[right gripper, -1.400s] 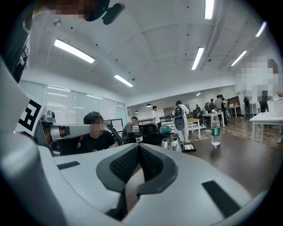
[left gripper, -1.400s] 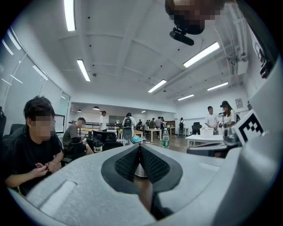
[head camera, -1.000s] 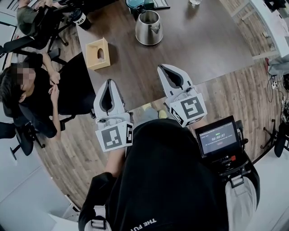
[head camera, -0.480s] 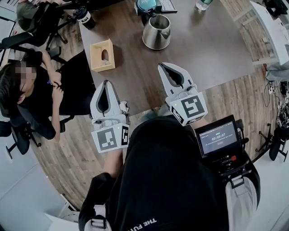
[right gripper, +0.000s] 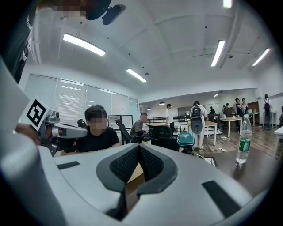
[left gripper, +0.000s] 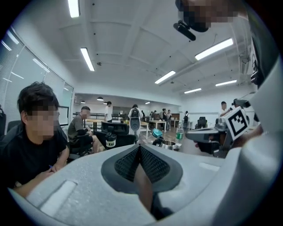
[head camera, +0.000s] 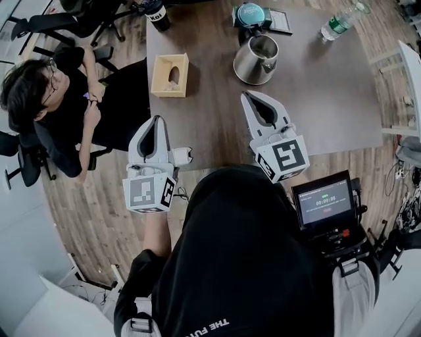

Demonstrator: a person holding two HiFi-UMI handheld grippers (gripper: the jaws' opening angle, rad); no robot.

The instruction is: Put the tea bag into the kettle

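A steel kettle (head camera: 255, 59) stands lidless on the dark table (head camera: 316, 85), its mouth facing up. To its left is a wooden box (head camera: 170, 75) with an oval opening, and something pale shows inside it. I cannot make out a separate tea bag. My left gripper (head camera: 156, 120) hovers at the table's near edge below the box, shut and holding nothing. My right gripper (head camera: 252, 97) is just short of the kettle, also shut and holding nothing. In the left gripper view the gripper (left gripper: 139, 147) points toward the kettle (left gripper: 168, 143). The right gripper (right gripper: 139, 147) points toward the box (right gripper: 135, 173).
A teal round lid (head camera: 250, 13) and a dark pad lie behind the kettle. A water bottle (head camera: 340, 23) lies at the far right, and a black cup (head camera: 156, 16) stands at the far left corner. A seated person (head camera: 59, 112) is close to the table's left side.
The table objects have slid down and to the right in the head view as I came closer. Both grippers stay shut, and the left one has drifted slightly left.
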